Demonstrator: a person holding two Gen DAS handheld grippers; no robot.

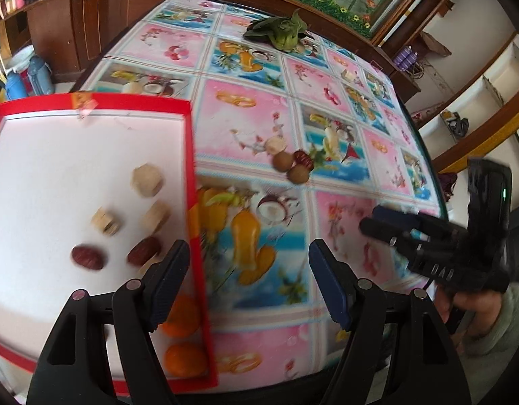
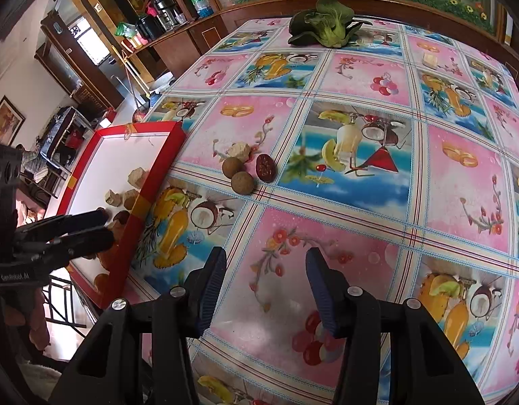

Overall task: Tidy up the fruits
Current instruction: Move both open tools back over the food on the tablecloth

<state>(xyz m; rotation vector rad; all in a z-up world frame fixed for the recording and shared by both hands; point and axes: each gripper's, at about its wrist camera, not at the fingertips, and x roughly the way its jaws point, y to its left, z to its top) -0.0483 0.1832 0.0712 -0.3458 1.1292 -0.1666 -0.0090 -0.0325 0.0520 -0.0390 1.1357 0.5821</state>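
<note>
Hovering over the tablecloth (image 2: 360, 236) with nothing between its spread jaws, the right gripper (image 2: 264, 290) faces a small cluster near the table's middle: two round longans (image 2: 242, 182), a red date (image 2: 266, 168) and a pale chunk (image 2: 239, 151). The date's long axis runs roughly toward the far edge. Along the left edge lies the red-rimmed tray (image 1: 191, 155), holding pale chunks, two dates (image 1: 87, 257) lying crosswise and oranges (image 1: 185, 359). The left gripper (image 1: 249, 287) hangs wide open over the tray's right rim, empty.
</note>
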